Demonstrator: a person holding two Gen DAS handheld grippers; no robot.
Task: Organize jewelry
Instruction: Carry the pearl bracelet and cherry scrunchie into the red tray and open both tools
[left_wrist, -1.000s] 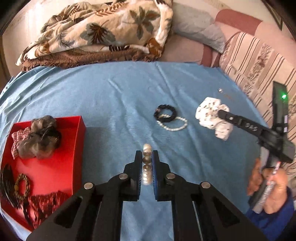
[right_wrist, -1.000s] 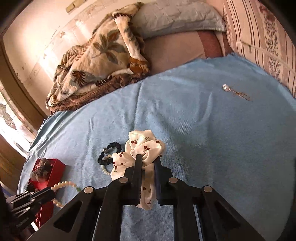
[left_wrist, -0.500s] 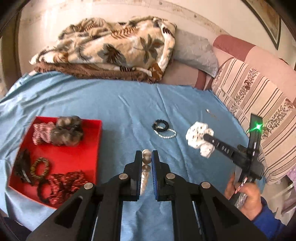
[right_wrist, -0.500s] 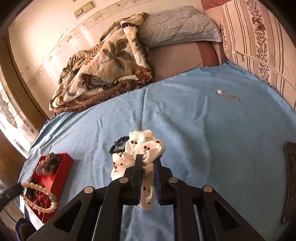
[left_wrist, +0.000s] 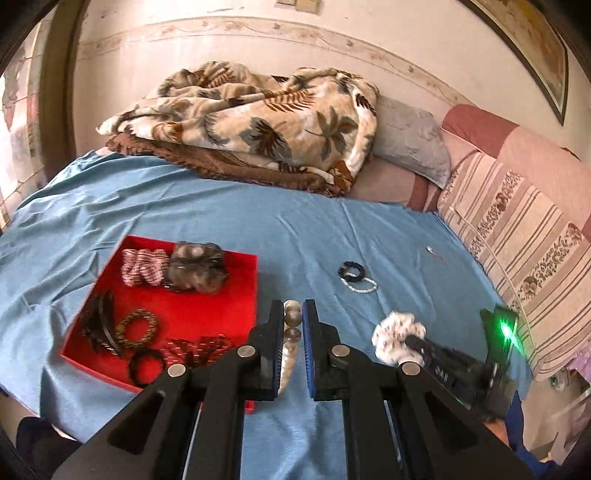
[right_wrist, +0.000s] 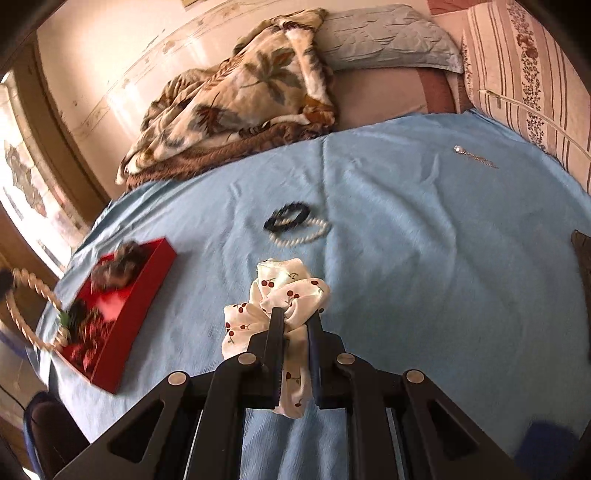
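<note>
Pearl bracelet (left_wrist: 291, 332) and cherry scrunchie (right_wrist: 280, 306), each clamped in a tool
Left tool (left_wrist: 293, 314) grips the bracelet just right of the red tray (left_wrist: 207, 314); right tool (right_wrist: 295, 321) pinches the scrunchie above the blue bed sheet (right_wrist: 424, 277).

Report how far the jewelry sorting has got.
Done: several scrunchies and bracelets lie in the red tray. In hand: left gripper holds a pearl bracelet; right gripper holds a cherry-print scrunchie. Left on the blue sheet: black bracelet, white bead bracelet, silver pin.
</note>
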